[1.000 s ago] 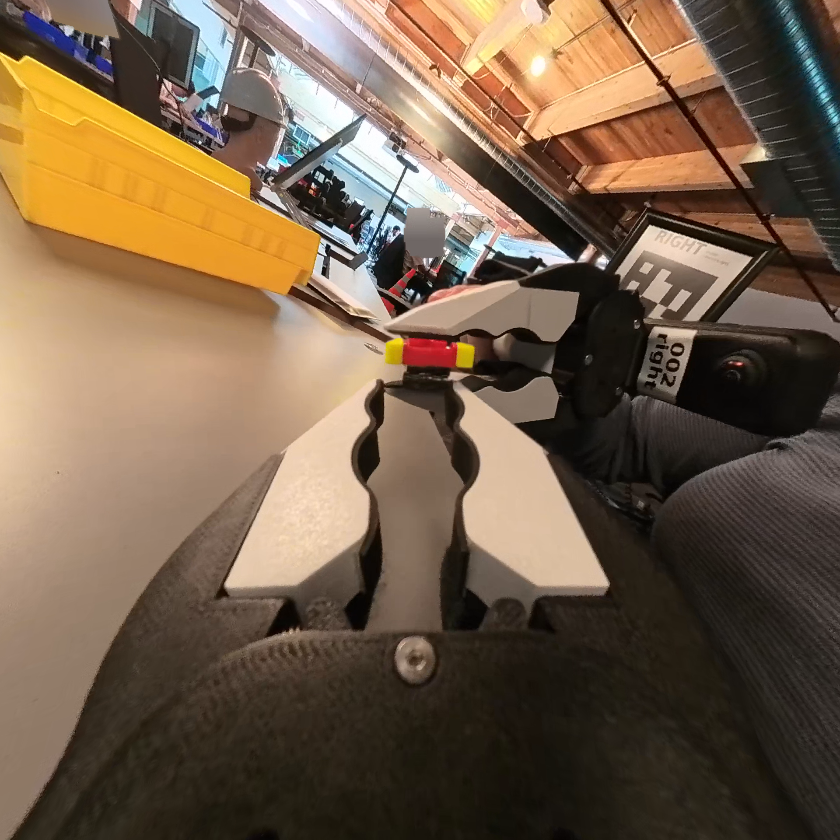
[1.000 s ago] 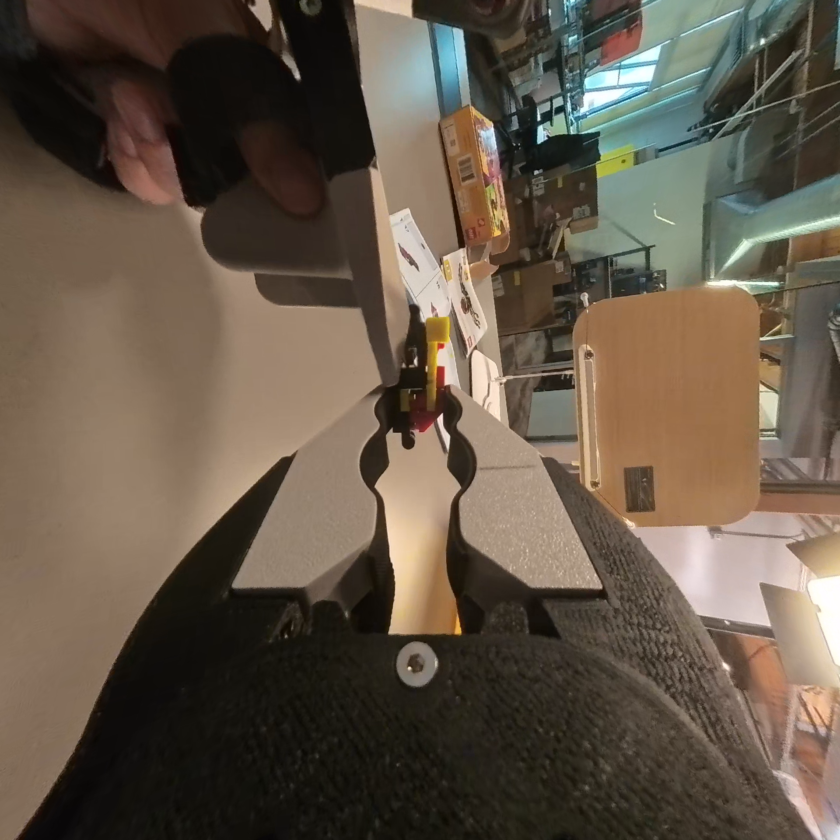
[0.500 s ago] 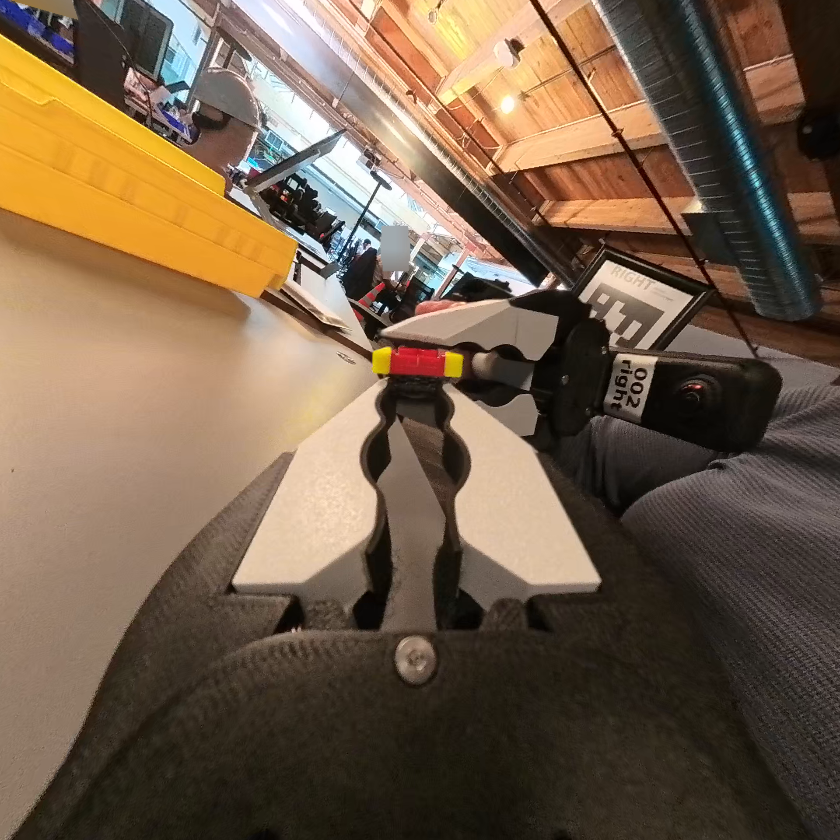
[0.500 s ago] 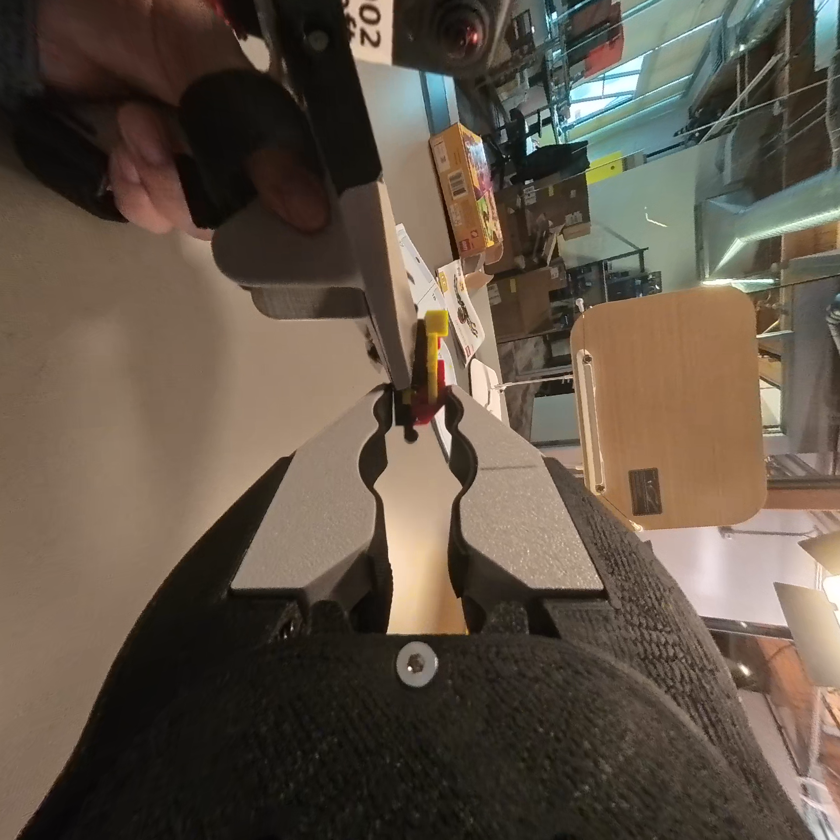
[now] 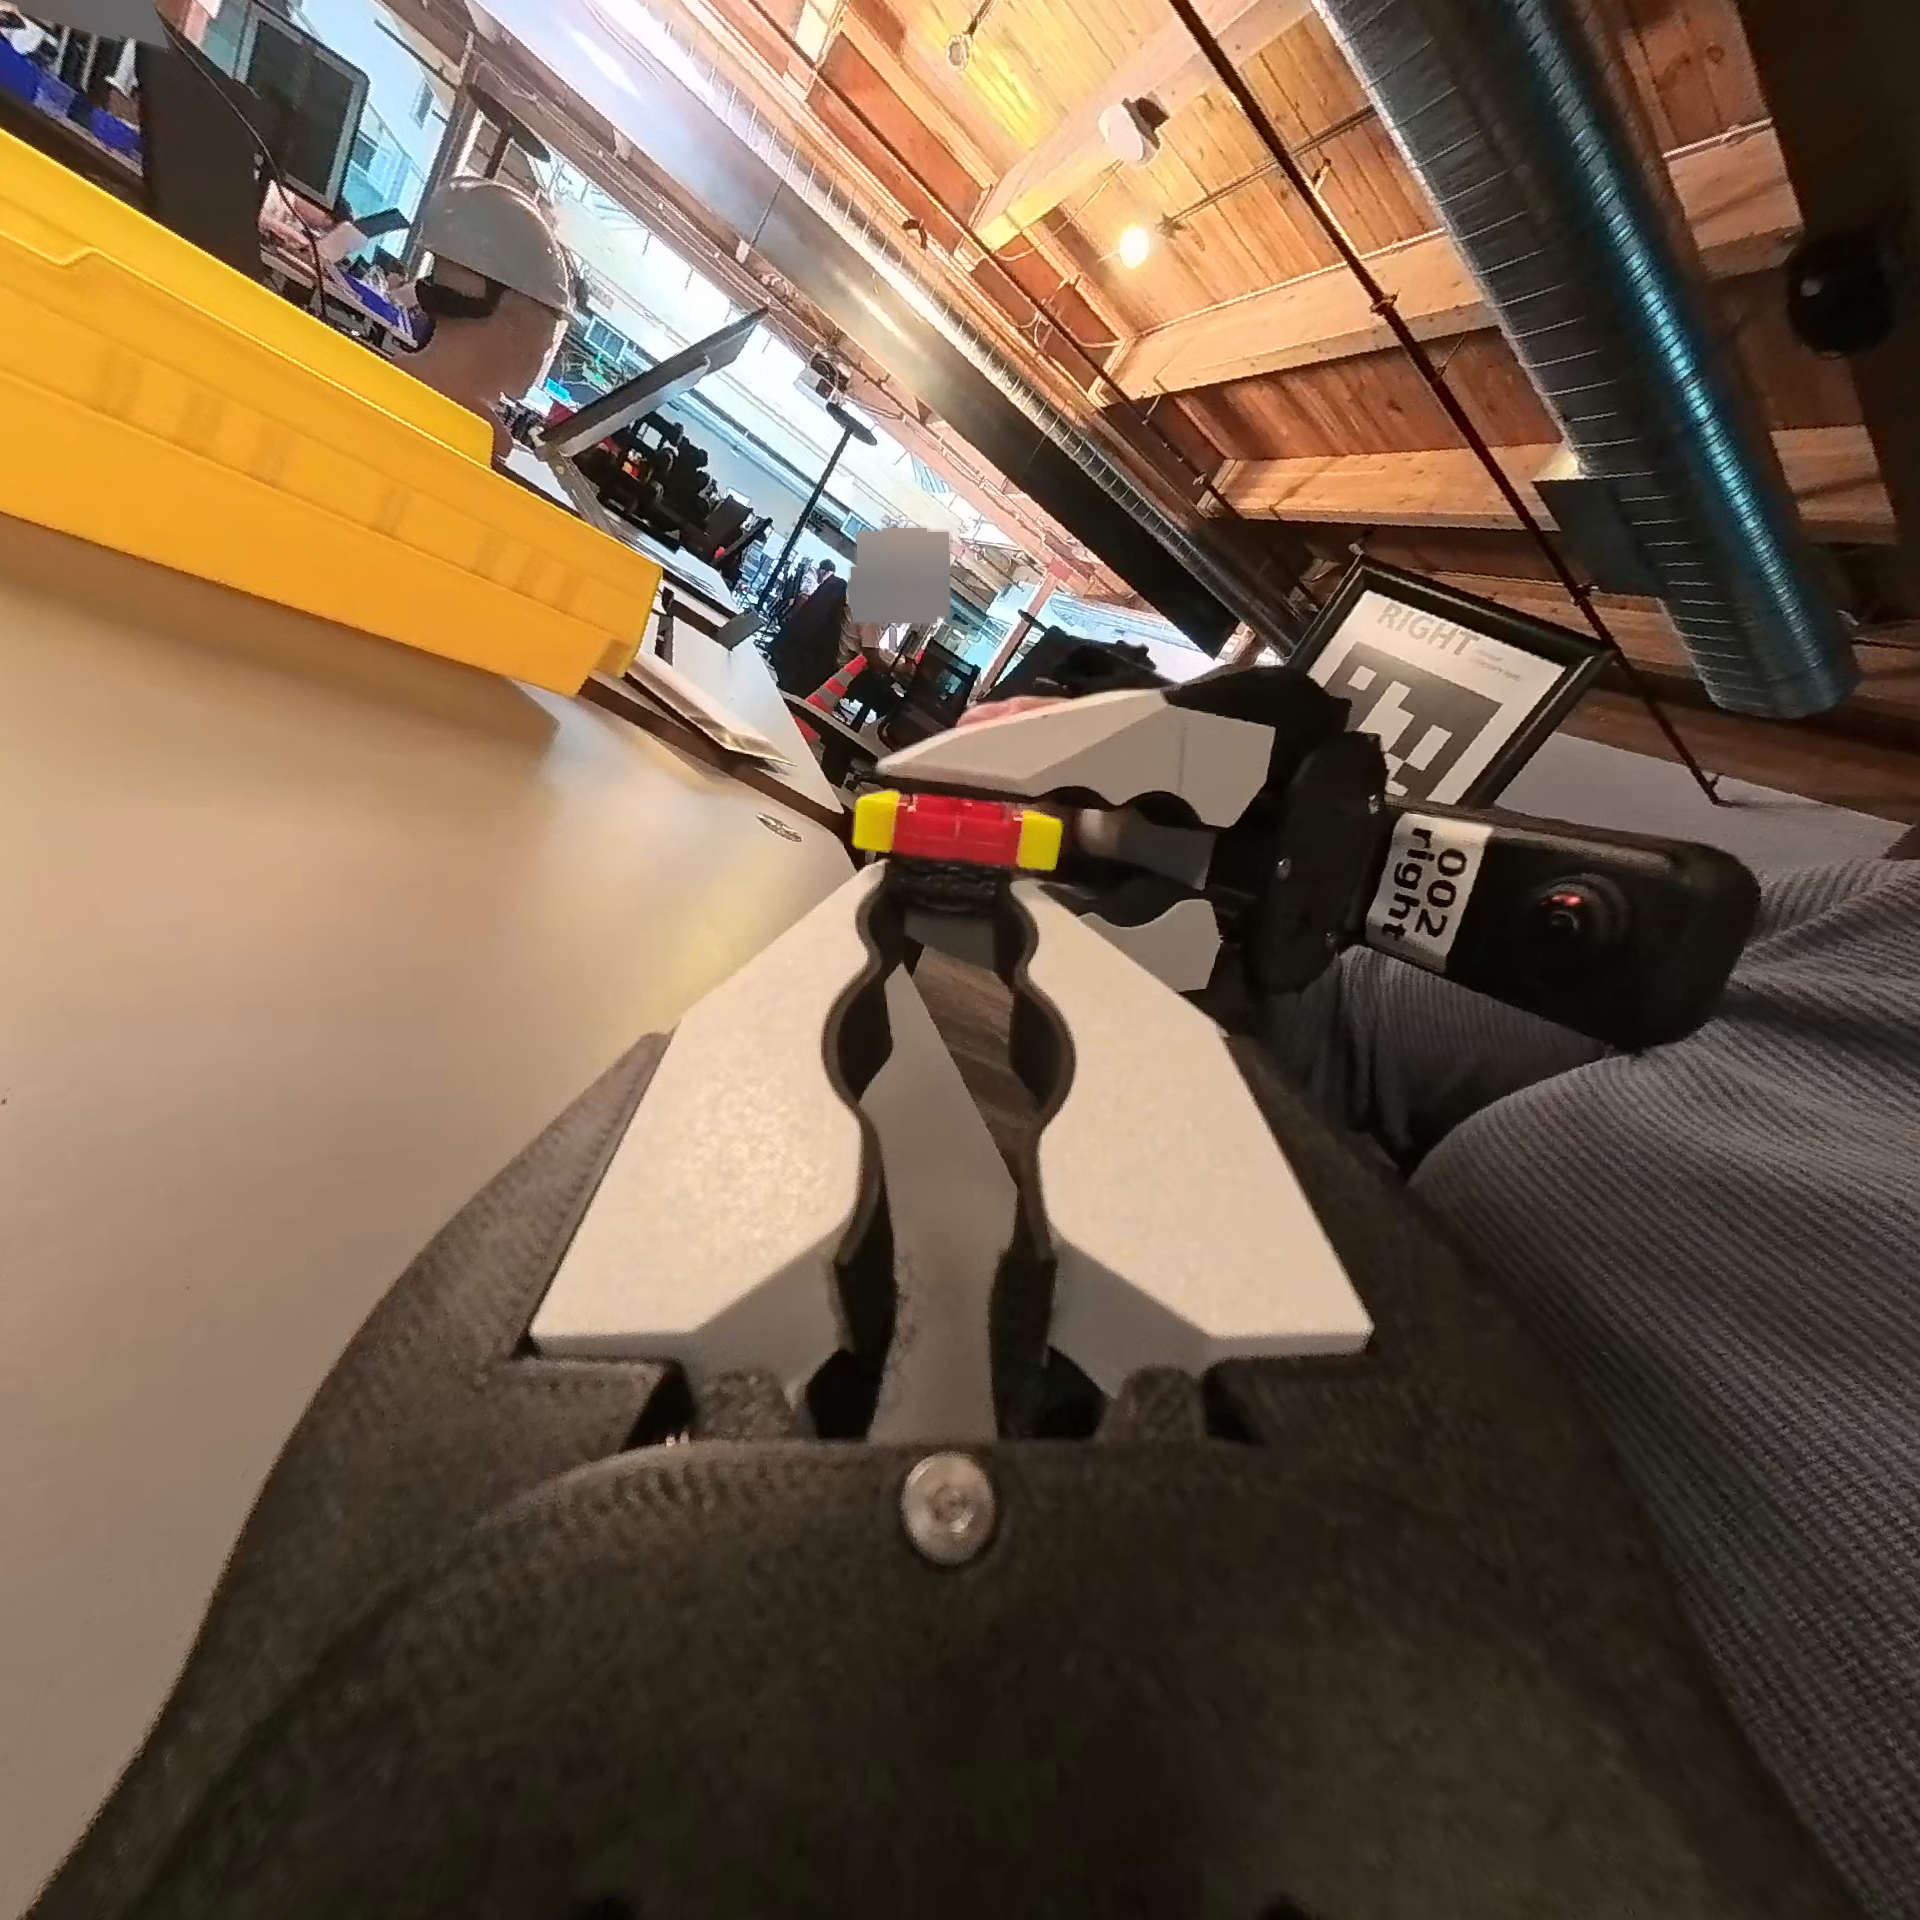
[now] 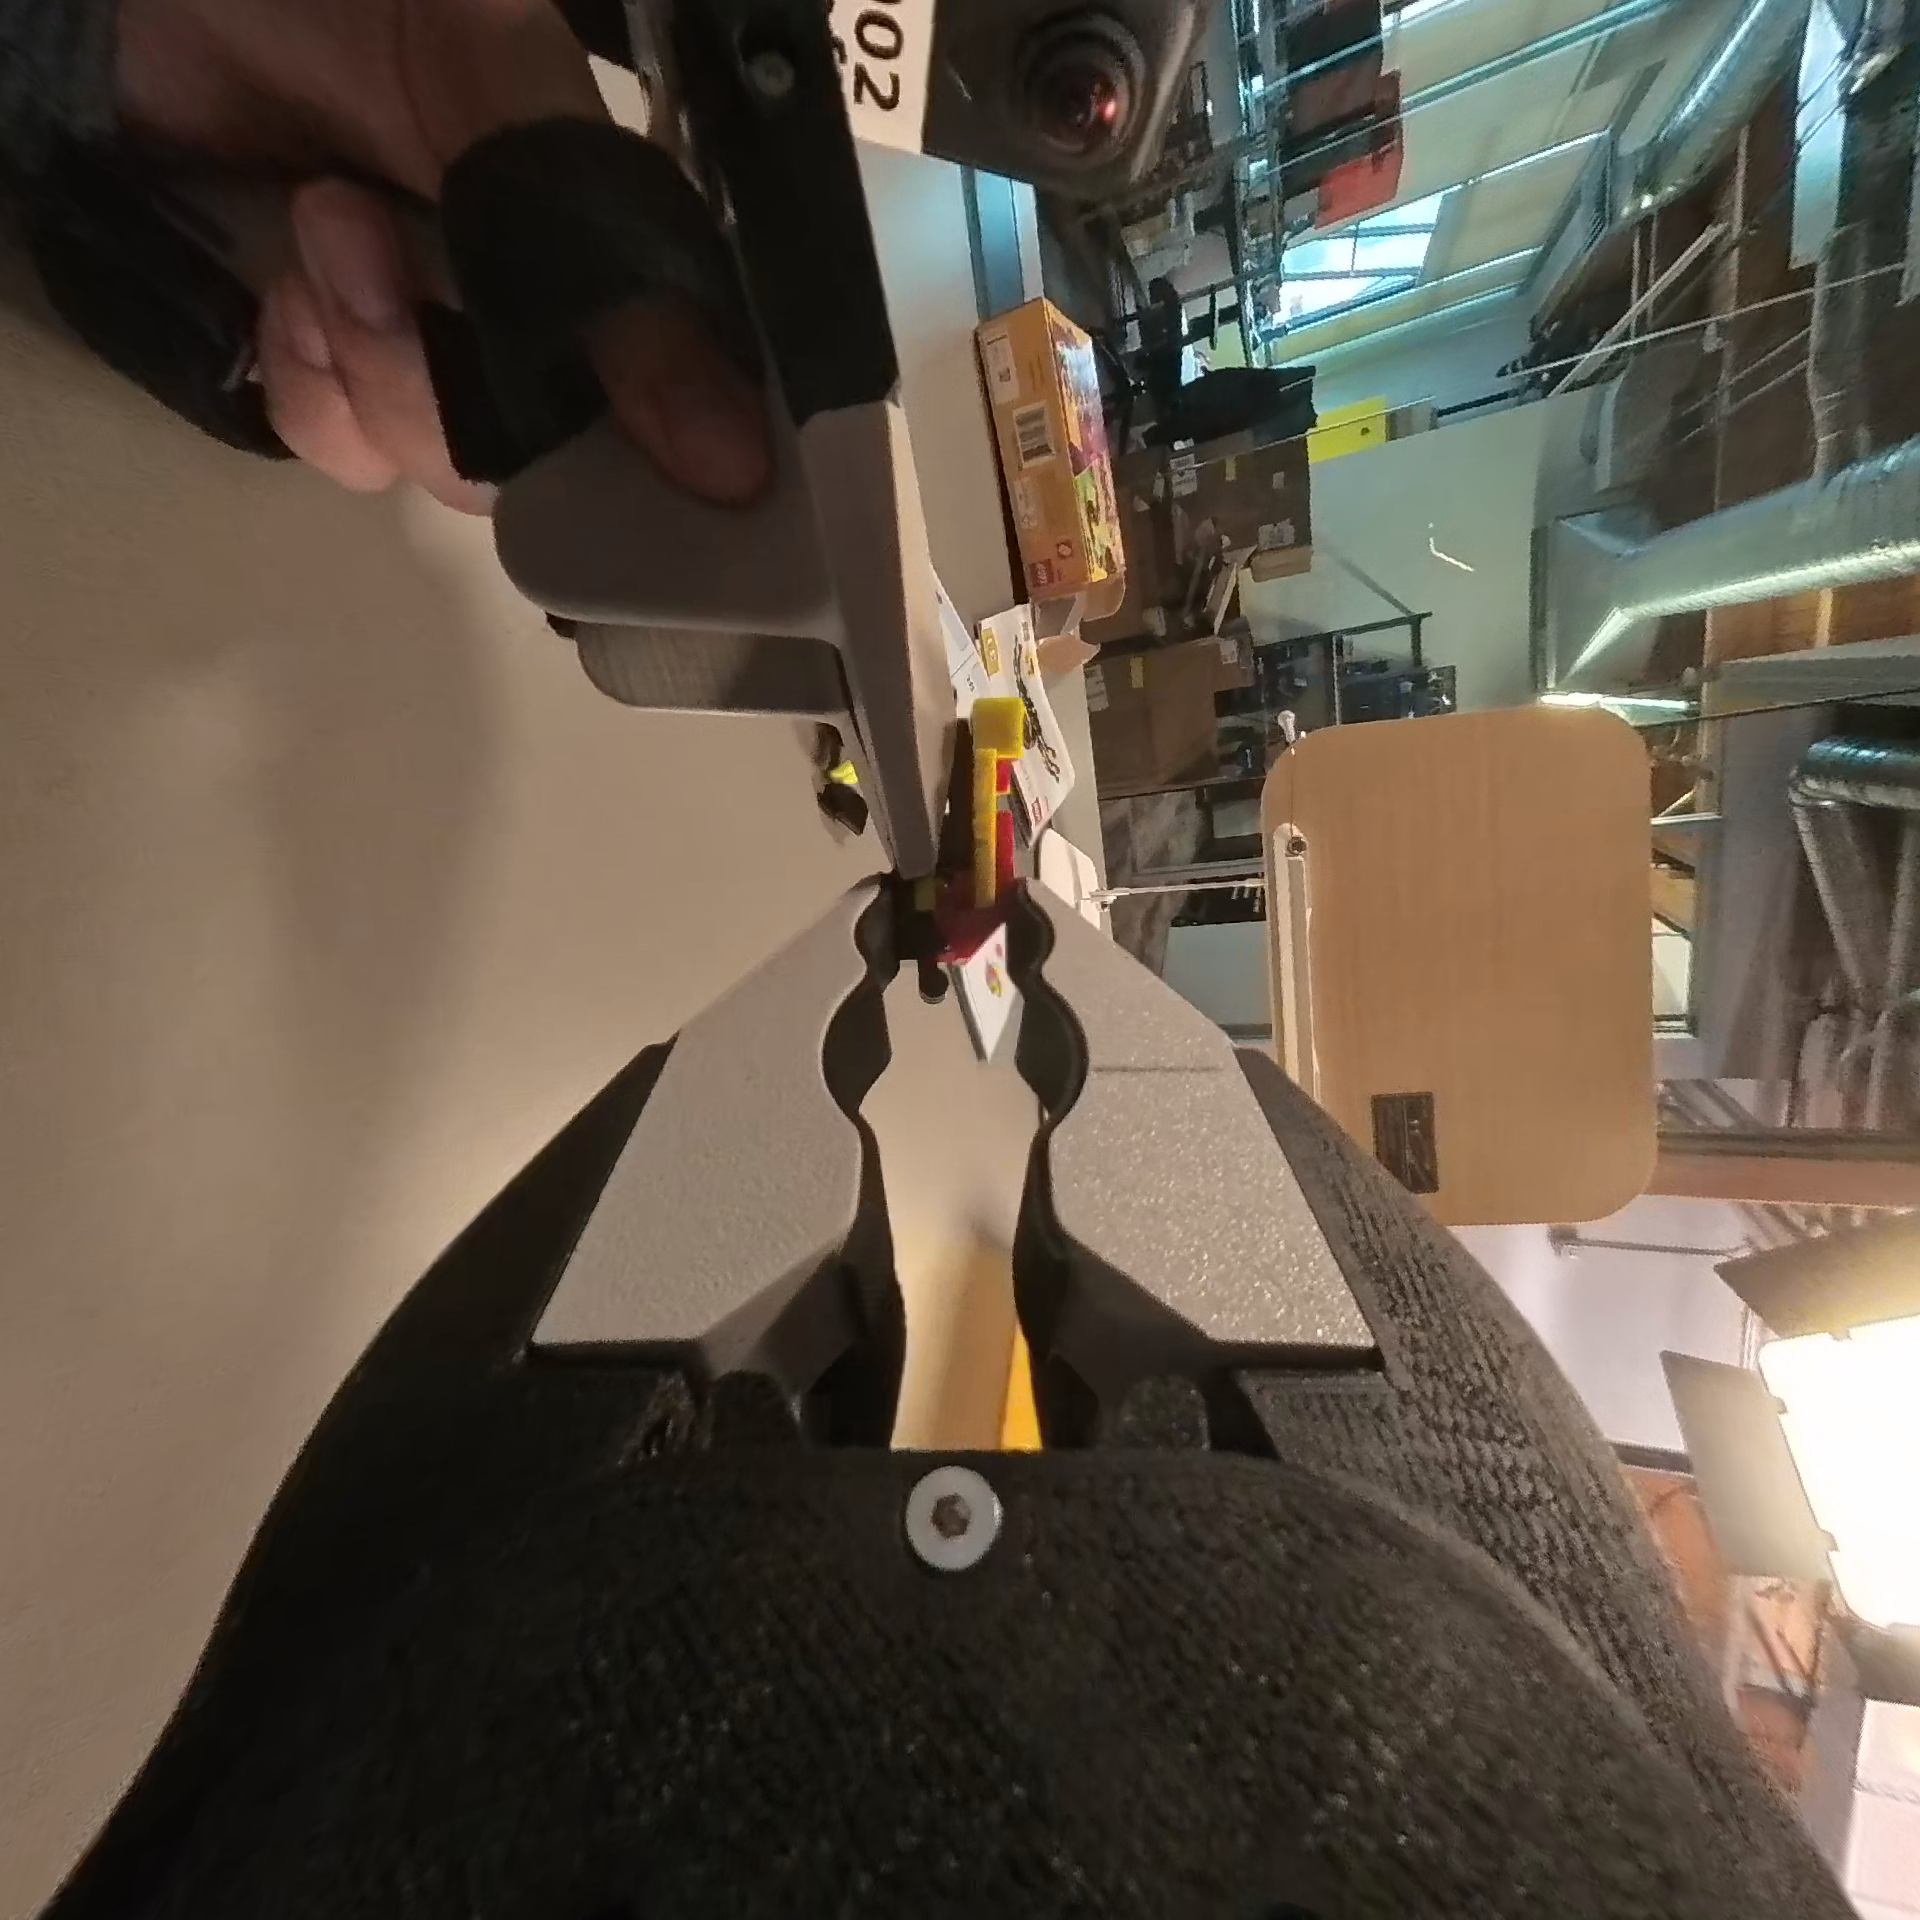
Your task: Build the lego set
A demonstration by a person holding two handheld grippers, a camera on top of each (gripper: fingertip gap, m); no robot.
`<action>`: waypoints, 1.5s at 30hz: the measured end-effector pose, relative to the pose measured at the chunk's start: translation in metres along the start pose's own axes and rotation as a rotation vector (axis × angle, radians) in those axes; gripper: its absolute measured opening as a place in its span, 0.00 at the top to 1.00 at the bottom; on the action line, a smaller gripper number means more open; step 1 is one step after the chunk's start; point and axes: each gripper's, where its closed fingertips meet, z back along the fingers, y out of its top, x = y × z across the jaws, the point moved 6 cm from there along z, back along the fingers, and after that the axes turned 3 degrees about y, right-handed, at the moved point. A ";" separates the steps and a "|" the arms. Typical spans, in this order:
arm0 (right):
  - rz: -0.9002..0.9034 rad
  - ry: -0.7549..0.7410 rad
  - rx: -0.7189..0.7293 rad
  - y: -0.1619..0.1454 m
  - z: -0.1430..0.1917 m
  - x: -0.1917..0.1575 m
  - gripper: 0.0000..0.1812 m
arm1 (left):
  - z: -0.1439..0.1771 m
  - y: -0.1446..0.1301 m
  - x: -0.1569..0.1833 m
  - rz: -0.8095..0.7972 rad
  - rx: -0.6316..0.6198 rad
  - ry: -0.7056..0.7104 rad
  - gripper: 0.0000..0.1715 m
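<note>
Shifted slightly since a second ago: left gripper (image 5: 951, 904) tilted, still clamped on black underside of red-and-yellow lego assembly (image 5: 956, 829). Right gripper (image 6: 948, 914) pinching same assembly from the side, above tan table (image 5: 312, 883). Farther back, yellow bin (image 5: 260, 468).

Our right gripper (image 6: 954, 914), grey wavy-edged fingers on black textured body, pinches small red, yellow and black lego assembly (image 6: 977, 831) at tips. Left gripper (image 6: 902, 842) enters from above, its grey finger (image 6: 727, 561) touching same assembly from other side; whether it clamps, we cannot tell. Bare hand (image 6: 343, 260) with black strap holds left gripper. Beige tabletop (image 6: 260, 935) behind. Yellow-orange cardboard box (image 6: 1049, 468) and printed instruction sheets (image 6: 1029, 707) lie farther along tabletop. Light wooden panel with rounded corners (image 6: 1455, 966) stands at right.
</note>
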 end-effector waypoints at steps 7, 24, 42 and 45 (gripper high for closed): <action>-0.172 0.032 0.081 0.001 0.002 0.004 0.89 | 0.002 0.003 0.000 0.141 0.029 -0.097 0.91; -0.187 0.056 0.115 0.002 0.006 0.006 0.90 | 0.002 0.004 0.000 0.253 0.035 -0.189 0.91; -0.088 -0.078 0.115 0.003 0.001 -0.001 0.89 | -0.002 0.005 -0.004 0.162 0.036 -0.098 0.91; -0.112 -0.073 0.158 0.000 0.003 -0.001 0.90 | -0.005 0.004 0.000 0.106 0.033 -0.079 0.91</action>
